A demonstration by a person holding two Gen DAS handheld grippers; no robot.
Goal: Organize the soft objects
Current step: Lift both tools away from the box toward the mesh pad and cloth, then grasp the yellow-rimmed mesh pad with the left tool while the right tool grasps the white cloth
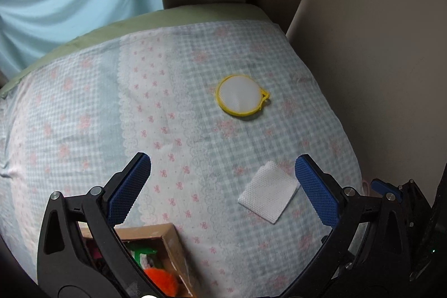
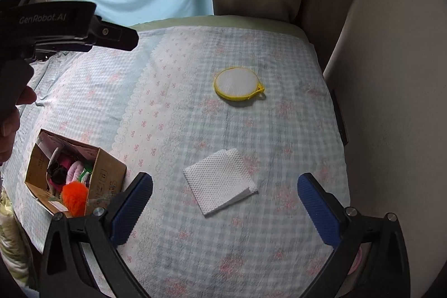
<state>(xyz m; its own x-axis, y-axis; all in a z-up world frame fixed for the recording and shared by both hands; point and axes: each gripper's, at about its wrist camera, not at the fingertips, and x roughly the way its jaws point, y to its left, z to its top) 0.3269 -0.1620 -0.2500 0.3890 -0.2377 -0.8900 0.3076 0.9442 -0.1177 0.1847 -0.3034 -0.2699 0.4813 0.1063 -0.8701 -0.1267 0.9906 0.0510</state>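
Left gripper (image 1: 223, 187): jaws spread wide and nothing between them, hovering above the checked bedspread (image 1: 83, 108), with the cardboard box just beneath its left finger
Right gripper (image 2: 225, 210): also released and empty, jaws apart, hanging over the near part of the bed and facing the folded tissue
Folded tissue (image 2: 220, 180): lies flat on the bedspread, just ahead of the right gripper's open fingers and roughly centred in their gap, so I judge it the next pick
Tissue heading: a near-square, turned like a diamond to both cameras; no clear long axis; the layered open edges show along its near-right side
Round pad (image 2: 237, 84): yellow-rimmed white disc, flat on the bed well beyond the tissue, nothing touching it; its small loop sticks out to the right
Cardboard box (image 2: 109, 175): sits open on the bed to the left, well apart from both loose items
Box contents: an orange pompom (image 2: 73, 196) and pink and dark fluffy pieces already inside, so it looks to be the collecting spot
Why so placed: both loose items lie apart in open space, easy to approach from above
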